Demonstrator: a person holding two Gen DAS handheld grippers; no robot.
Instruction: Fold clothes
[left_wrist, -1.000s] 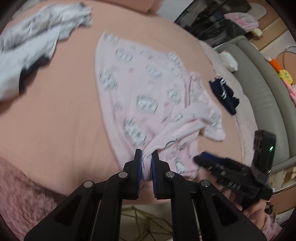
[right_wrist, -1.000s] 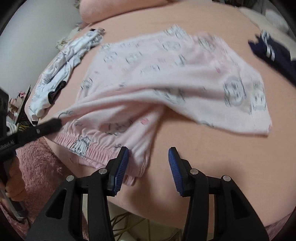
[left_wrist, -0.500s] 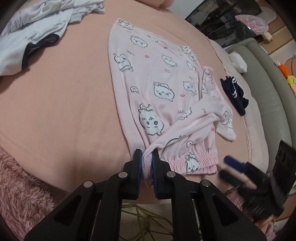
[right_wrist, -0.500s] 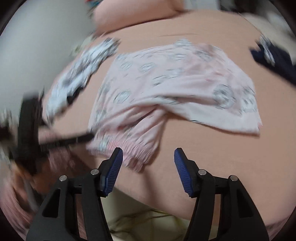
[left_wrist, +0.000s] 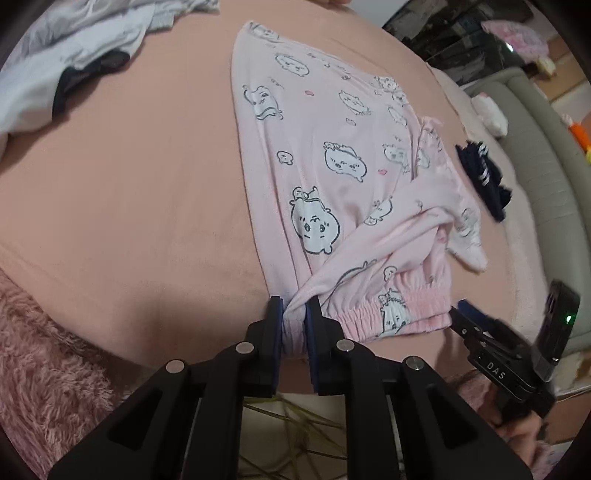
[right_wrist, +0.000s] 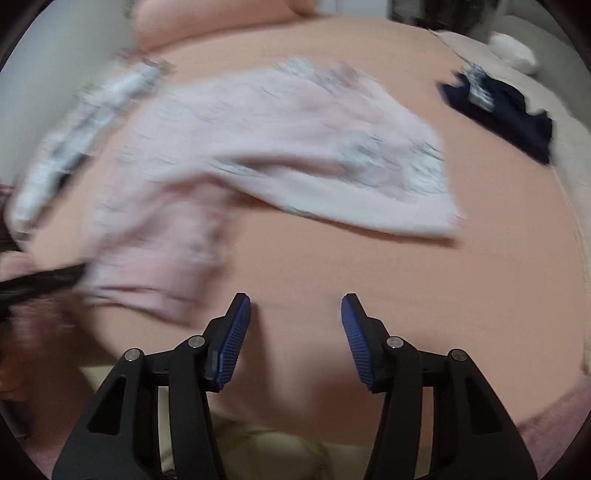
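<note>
Left wrist view, step in hand: we judge the pink pyjama trousers (left_wrist: 332, 192) are being laid out flat on the peach bed sheet (left_wrist: 129, 192) before the first fold; one leg lies twisted across the other.
Left wrist view, claw: our left gripper (left_wrist: 294, 317) pinches the near corner of the elastic waistband (left_wrist: 399, 314), its jaws nearly closed with cloth bunched between the pads, having just eased apart slightly.
Left wrist view, pose: we point steeply down at the bed's near edge.
Left wrist view, other items: white garment (left_wrist: 66, 74) far left; dark garment (left_wrist: 484, 177) to the right, both apart from the trousers.
Right wrist view, claw: our right gripper (right_wrist: 295, 339) stands about half open over bare sheet, holding nothing, having just narrowed a little.
Right wrist view, trousers: blurred, lying up and left of the jaws, not touching them.
Right wrist view, next move: we judge the right gripper must take the free waistband corner so both can pull it straight.
</note>
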